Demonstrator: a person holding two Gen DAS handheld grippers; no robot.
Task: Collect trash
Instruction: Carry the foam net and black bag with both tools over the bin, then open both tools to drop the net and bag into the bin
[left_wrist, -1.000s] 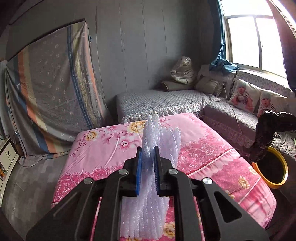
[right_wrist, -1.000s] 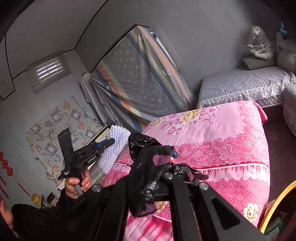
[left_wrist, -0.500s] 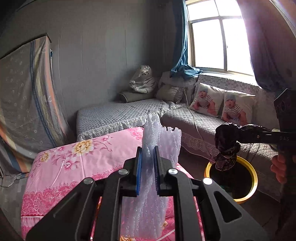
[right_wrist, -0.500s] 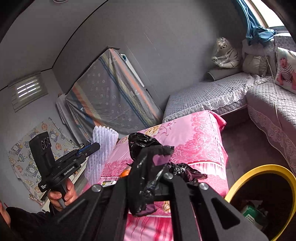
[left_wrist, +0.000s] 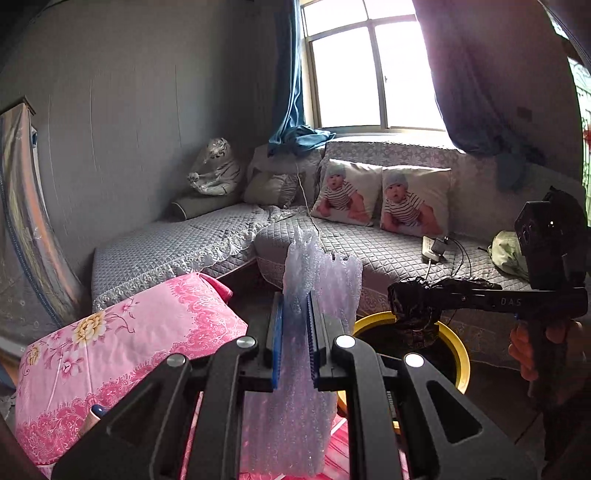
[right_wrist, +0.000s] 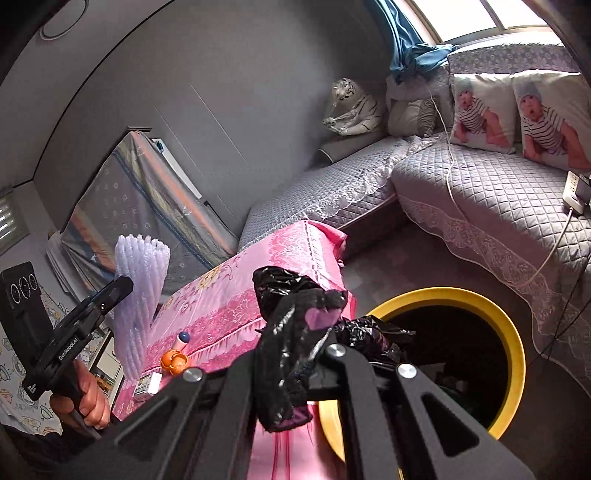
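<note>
My left gripper (left_wrist: 294, 332) is shut on a white foam net sleeve (left_wrist: 317, 280) that stands up between the blue pads. In the right wrist view the same sleeve (right_wrist: 142, 273) shows at the left, in the left gripper (right_wrist: 118, 291), over the pink table. My right gripper (right_wrist: 306, 325) is shut on a crumpled black plastic bag (right_wrist: 295, 332). The left wrist view shows that bag (left_wrist: 413, 301) hanging over the near rim of the yellow-rimmed bin (left_wrist: 458, 354). From the right wrist the bin (right_wrist: 513, 347) lies just ahead and to the right, dark inside.
A table under a pink floral cloth (right_wrist: 236, 288) carries an orange peel (right_wrist: 173, 362), a small box (right_wrist: 146, 384) and a blue-tipped item (right_wrist: 183, 338). A grey quilted corner sofa (left_wrist: 388, 251) with two baby-print cushions runs behind the bin. A power strip (left_wrist: 430, 245) lies on it.
Both grippers have swung right, away from the pink table and towards the sofa. The yellow bin has come much closer in both views, and the black bag now hangs at its rim.
</note>
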